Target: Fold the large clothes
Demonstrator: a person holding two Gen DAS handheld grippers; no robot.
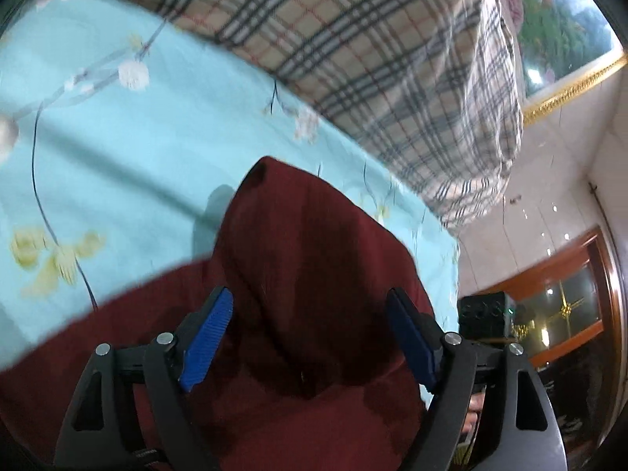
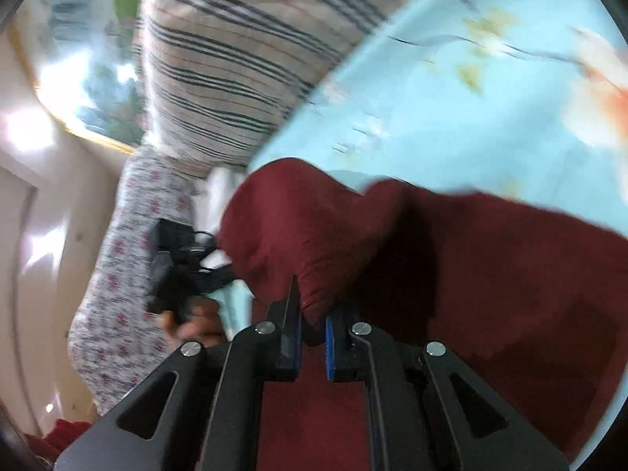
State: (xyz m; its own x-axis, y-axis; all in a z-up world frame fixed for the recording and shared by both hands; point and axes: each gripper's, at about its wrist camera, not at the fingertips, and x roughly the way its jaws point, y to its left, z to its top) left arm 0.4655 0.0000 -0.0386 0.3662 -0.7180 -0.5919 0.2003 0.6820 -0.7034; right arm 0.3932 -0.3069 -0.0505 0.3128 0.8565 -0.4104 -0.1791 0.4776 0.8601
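A dark red garment [image 1: 306, 259] lies on a light blue flowered bed sheet [image 1: 137, 149]. In the left wrist view my left gripper [image 1: 310, 314] is open, its blue pads wide apart over a raised fold of the garment, with cloth between them but not pinched. In the right wrist view my right gripper [image 2: 312, 325] is shut on a bunched edge of the red garment [image 2: 451, 274], lifting it off the sheet [image 2: 451, 90]. The other gripper [image 2: 176, 267] shows at the left in the right wrist view, held by a hand.
A plaid beige quilt [image 1: 373, 59] is piled at the far side of the bed; it also shows in the right wrist view [image 2: 235, 59]. A framed picture [image 1: 561, 39] hangs on the wall. A wooden cabinet [image 1: 569, 294] stands at right. A flowered sleeve [image 2: 129, 255] is at left.
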